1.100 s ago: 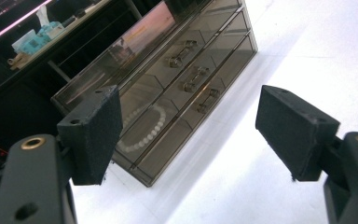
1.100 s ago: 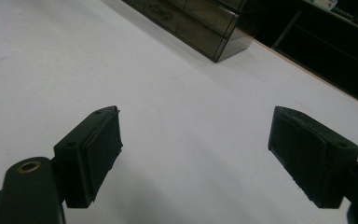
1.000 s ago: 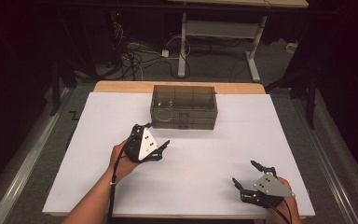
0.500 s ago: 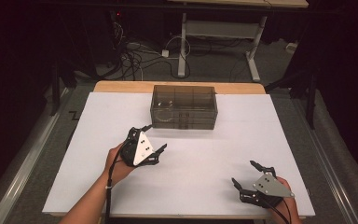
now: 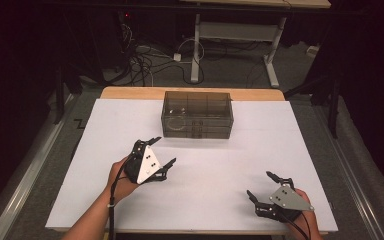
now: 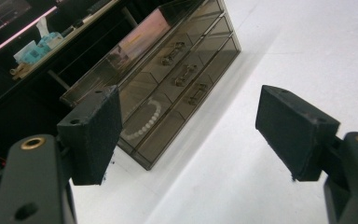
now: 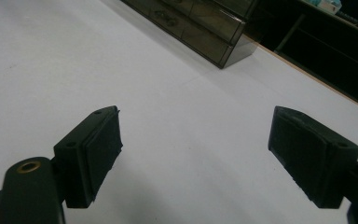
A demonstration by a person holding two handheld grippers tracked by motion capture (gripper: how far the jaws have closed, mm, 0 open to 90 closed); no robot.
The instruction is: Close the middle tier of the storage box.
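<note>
Dark room; cables point(image 5: 145, 62) litter grey floor point(image 5: 240, 70) beyond white table point(image 5: 260, 150).

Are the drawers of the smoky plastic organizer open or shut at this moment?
Shut. In the left gripper view the drawers sit flush with the organizer front, none pulled out.

A white sheet point(image 5: 280, 150) covers the wooden tabletop point(image 5: 130, 92) — bare wood shows along the far edge. Beyond it, tangled cables point(image 5: 145, 57) lie on the grey floor beside a white desk frame point(image 5: 232, 32) — a tissue pack point(image 6: 46, 39) sits farther off.
</note>
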